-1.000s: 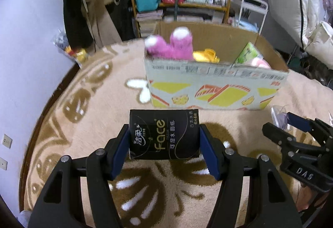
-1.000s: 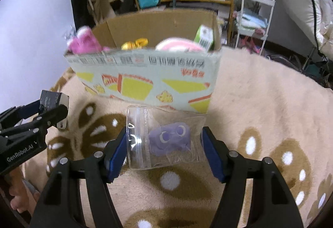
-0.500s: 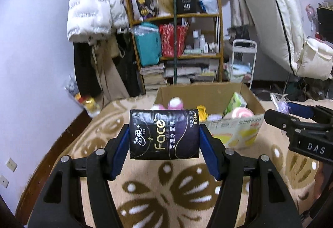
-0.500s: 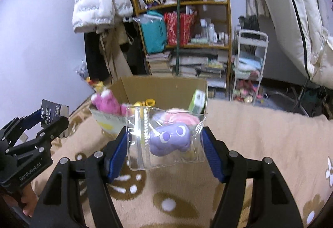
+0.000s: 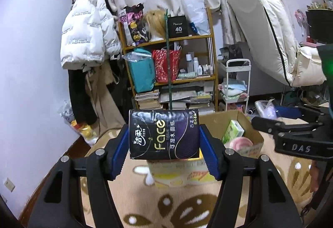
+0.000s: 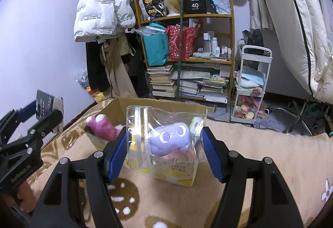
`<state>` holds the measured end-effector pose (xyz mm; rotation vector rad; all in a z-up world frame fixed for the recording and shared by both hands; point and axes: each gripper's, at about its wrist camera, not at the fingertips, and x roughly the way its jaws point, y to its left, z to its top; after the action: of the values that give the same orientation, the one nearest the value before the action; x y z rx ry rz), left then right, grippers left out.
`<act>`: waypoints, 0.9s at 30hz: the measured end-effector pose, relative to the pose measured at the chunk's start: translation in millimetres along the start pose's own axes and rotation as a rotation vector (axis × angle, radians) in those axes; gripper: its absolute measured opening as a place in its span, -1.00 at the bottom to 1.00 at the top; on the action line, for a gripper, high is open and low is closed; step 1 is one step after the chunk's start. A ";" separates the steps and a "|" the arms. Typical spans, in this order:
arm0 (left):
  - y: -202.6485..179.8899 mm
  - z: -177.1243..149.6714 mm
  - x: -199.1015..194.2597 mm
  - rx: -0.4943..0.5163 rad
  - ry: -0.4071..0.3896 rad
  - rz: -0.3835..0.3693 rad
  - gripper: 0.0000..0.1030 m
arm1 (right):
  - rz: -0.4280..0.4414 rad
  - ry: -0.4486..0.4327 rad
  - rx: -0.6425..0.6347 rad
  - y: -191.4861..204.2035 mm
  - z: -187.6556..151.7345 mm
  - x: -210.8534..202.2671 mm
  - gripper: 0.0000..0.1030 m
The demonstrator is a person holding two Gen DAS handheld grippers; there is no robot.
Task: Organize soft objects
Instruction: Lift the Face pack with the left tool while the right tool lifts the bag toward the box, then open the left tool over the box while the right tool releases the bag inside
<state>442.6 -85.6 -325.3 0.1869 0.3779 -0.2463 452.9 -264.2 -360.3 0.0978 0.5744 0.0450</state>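
Note:
My left gripper is shut on a black tissue pack and holds it up in front of the open cardboard box. My right gripper is shut on a clear zip bag with a purple plush inside, held above the near wall of the box. In the box lie a pink plush, a green tissue pack and a pink round item. Each gripper also shows at the edge of the other's view, the right and the left.
The box stands on a beige patterned rug. Behind it are a cluttered wooden shelf, hanging coats, a white trolley and a leaning mattress.
Both grippers have risen from near the rug with their loads still held. The box now sits lower in both views and more of the room shows.

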 end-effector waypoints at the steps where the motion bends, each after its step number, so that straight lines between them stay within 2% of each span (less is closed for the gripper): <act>1: 0.1 1.9 2.6 0.000 -0.005 -0.002 0.22 | -0.001 -0.003 -0.005 0.0 1.9 3.4 0.40; 12: -7.9 15.8 50.2 0.019 -0.008 0.002 0.23 | 0.014 0.004 -0.024 -6.6 9.2 40.8 0.40; 27: -9.1 0.4 103.4 -0.008 0.101 -0.021 0.23 | 0.024 0.056 -0.007 -21.0 2.5 83.1 0.43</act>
<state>533.3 -115.3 -366.1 0.1876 0.4814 -0.2567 524.3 -279.5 -405.4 0.0966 0.6290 0.0732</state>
